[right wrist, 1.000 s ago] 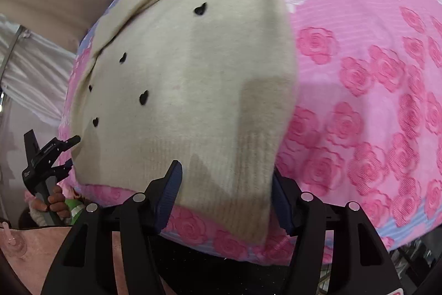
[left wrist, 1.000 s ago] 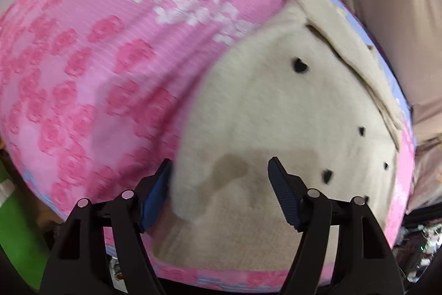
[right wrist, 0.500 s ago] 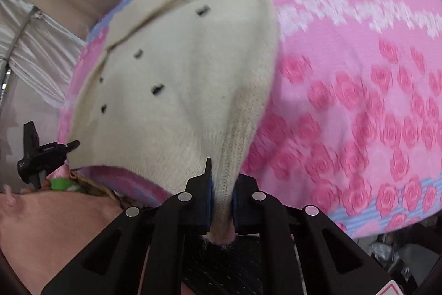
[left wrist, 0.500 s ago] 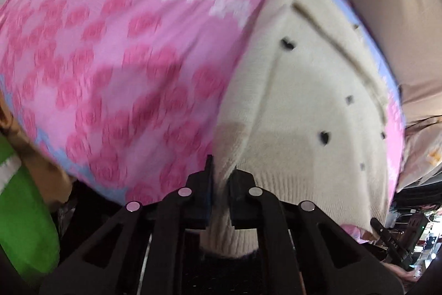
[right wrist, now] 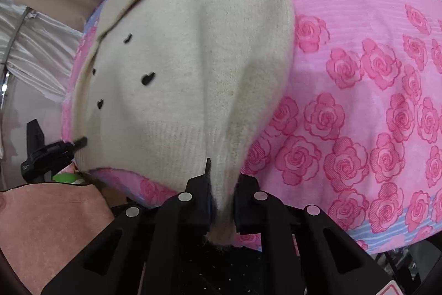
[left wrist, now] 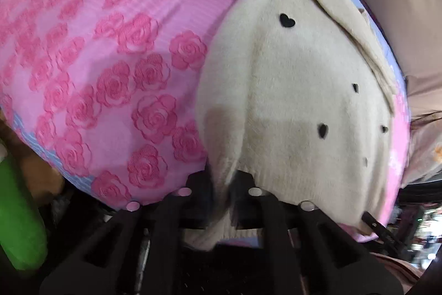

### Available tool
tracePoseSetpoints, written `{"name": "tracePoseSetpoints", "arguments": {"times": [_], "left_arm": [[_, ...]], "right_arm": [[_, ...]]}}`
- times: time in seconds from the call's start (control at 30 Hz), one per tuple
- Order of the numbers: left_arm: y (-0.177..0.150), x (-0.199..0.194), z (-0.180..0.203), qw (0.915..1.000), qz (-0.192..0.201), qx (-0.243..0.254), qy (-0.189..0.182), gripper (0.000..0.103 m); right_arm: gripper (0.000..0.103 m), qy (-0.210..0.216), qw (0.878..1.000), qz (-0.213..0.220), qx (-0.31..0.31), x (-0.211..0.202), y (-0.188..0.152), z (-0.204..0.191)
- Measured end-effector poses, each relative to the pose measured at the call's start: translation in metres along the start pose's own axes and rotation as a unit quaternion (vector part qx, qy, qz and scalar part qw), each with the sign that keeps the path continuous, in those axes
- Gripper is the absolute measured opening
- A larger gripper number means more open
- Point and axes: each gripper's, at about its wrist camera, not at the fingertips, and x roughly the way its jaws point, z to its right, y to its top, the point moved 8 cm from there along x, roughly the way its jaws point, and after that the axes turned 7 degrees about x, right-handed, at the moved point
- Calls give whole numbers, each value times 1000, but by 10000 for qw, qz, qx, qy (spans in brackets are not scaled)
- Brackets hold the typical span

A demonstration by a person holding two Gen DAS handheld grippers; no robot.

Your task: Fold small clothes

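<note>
The cream sweater [left wrist: 298, 107] with small black hearts is lying on the pink rose-patterned sheet [left wrist: 116, 79]. The left claw [left wrist: 222, 184] is pinching the near left corner of its ribbed hem. The right claw [right wrist: 221, 192] is clamping the near right corner, the knit bunching up between its pads.

A sweater [left wrist: 298, 90] lies spread on a bedcover [left wrist: 116, 79]. The left gripper [left wrist: 223, 184] pinches the sweater's near hem; bare bedcover lies to its left, the sweater's body ahead and to its right. The right gripper [right wrist: 221, 192] pinches the hem too, with the sweater ahead and left, bedcover right.
</note>
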Motion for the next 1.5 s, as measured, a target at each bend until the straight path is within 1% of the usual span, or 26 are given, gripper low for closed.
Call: {"name": "tracePoseSetpoints", "arguments": {"times": [0.07,0.13,0.2,0.3,0.37,0.47,0.6,0.67,0.7,0.73,0.8,0.83,0.87,0.9,0.93,0.97,1.0,1.03,1.07,1.13,1.17,1.23,1.27,1.3,1.4,1.5], "left_arm": [[-6,-17,-5,9999,-11,50,-141,6],[-12,-29,-4,9997,-82,204,-142,6],[-18,-38,-1,9992,-191,312,-127,6],[-27,-37,3,9983,-405,408,-87,6],[-38,-36,3,9975,-549,450,-46,6],[-57,-38,1,9965,-768,328,-2,6],[-75,-36,-2,9937,-1090,267,26,6],[-80,-36,0,9923,-1217,221,-11,6],[-77,-38,2,9926,-1196,183,-31,6],[-65,-42,6,9943,-1060,98,-71,6],[-32,-60,3,9971,-697,-129,-263,6],[-11,-70,-1,9979,-461,-219,-406,6],[24,-78,8,9982,-105,-227,-554,6],[41,-84,11,9977,97,-193,-649,6],[67,-88,18,9966,358,-152,-721,6],[96,-91,27,9947,638,-142,-795,6],[122,-94,37,9919,850,-124,-937,6],[144,-94,46,9896,1045,-88,-981,6],[169,-93,59,9873,1270,-10,-956,6],[206,-86,72,9846,1501,84,-898,6],[227,-79,79,9839,1571,88,-843,6],[258,-65,88,9839,1594,53,-810,6],[272,-55,93,9842,1616,51,-720,6],[282,-46,99,9848,1609,58,-654,6],[305,-18,109,9875,1515,42,-427,7],[320,9,109,9906,1354,-1,-203,7]], "right_arm": [[10,-48,9996,48,-283,-13,-3,-8],[9,-161,9987,-45,-472,-23,-9,-6],[9,-266,9984,-156,-480,-28,-14,3],[9,-339,9977,-356,-471,-30,-21,13],[9,-391,9957,-611,-580,-30,-31,16],[9,-462,9913,-1066,-617,-29,-54,28],[9,-430,9828,-1697,-587,-29,-85,38],[9,-366,9797,-1870,-620,-33,-90,38],[8,-285,9815,-1805,-565,-38,-82,36],[8,-208,9849,-1651,-474,-44,-70,35],[8,30,9953,-942,-216,-65,-20,28],[8,138,9980,-598,-157,-76,4,25],[8,264,9995,-158,-102,-90,35,21],[8,395,9990,221,-41,-103,63,17],[8,524,9970,563,2,-114,90,15],[8,671,9933,942,49,-125,119,11],[8,813,9892,1216,127,-132,144,8],[8,963,9841,1477,218,-138,171,8],[8,1024,9811,1620,270,-137,188,5],[8,1017,9777,1805,353,-125,228,2],[8,992,9770,1834,441,-115,246,1],[8,1010,9759,1800,705,-93,277,5],[8,955,9760,1798,771,-85,287,6],[8,888,9760,1798,846,-73,295,3],[8,797,9743,1753,1167,-47,319,13],[8,711,9726,1729,1381,-28,329,19]]}}
